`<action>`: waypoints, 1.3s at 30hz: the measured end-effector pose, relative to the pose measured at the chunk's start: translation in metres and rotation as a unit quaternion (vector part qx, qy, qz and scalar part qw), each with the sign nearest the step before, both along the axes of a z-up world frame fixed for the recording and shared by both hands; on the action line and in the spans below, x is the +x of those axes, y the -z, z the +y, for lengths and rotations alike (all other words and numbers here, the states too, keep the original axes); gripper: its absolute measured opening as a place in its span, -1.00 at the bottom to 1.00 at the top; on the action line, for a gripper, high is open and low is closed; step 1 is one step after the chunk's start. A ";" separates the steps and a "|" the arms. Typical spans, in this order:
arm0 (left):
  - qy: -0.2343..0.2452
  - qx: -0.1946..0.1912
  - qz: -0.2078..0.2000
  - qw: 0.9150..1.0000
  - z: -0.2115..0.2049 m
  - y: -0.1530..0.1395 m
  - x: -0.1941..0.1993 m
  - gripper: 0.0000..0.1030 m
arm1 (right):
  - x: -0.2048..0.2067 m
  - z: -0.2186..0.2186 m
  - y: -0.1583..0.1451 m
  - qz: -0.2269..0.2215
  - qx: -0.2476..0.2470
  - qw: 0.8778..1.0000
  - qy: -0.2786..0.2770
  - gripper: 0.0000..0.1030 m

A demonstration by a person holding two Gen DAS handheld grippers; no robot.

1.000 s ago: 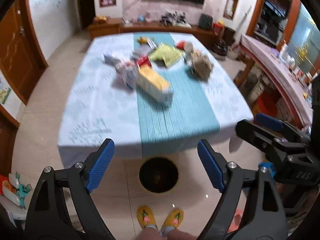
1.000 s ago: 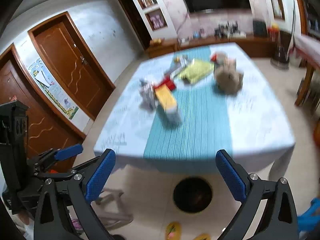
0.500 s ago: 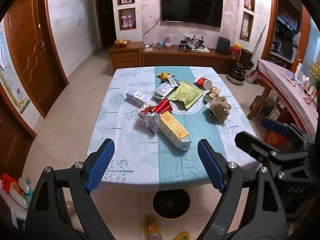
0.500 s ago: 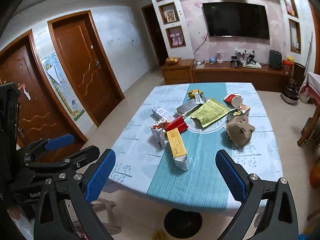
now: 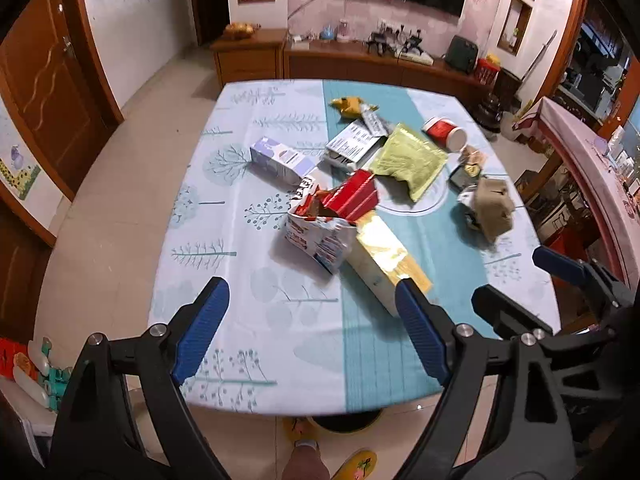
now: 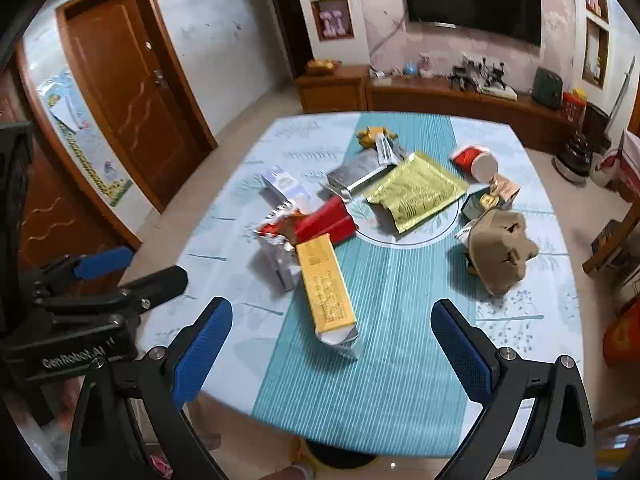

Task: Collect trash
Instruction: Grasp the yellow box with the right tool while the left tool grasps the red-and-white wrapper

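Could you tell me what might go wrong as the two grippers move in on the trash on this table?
1. The yellow carton leans against the torn white box; lifting either could shift the other.
2. The red paper cup lies on its side, so a nudge might roll it.
3. The left gripper and right gripper, both open, sit close together and could collide.

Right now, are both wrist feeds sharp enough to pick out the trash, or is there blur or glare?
Left wrist view: slight motion smear on the torn red-and-white snack bag and long yellow-topped carton; strong fisheye bending at the edges. Right wrist view: mostly crisp, the same carton readable, the crumpled brown paper bag softer; no harsh glare on the tablecloth.
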State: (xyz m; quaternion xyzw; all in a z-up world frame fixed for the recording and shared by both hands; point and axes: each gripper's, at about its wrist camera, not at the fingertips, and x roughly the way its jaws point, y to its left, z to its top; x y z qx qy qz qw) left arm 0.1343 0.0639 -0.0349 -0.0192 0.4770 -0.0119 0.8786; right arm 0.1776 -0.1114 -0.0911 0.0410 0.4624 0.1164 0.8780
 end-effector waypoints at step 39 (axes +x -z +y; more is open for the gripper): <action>-0.015 -0.117 0.156 0.981 0.060 0.100 0.146 0.59 | 0.097 0.023 0.109 0.098 -0.011 0.994 0.037 -0.21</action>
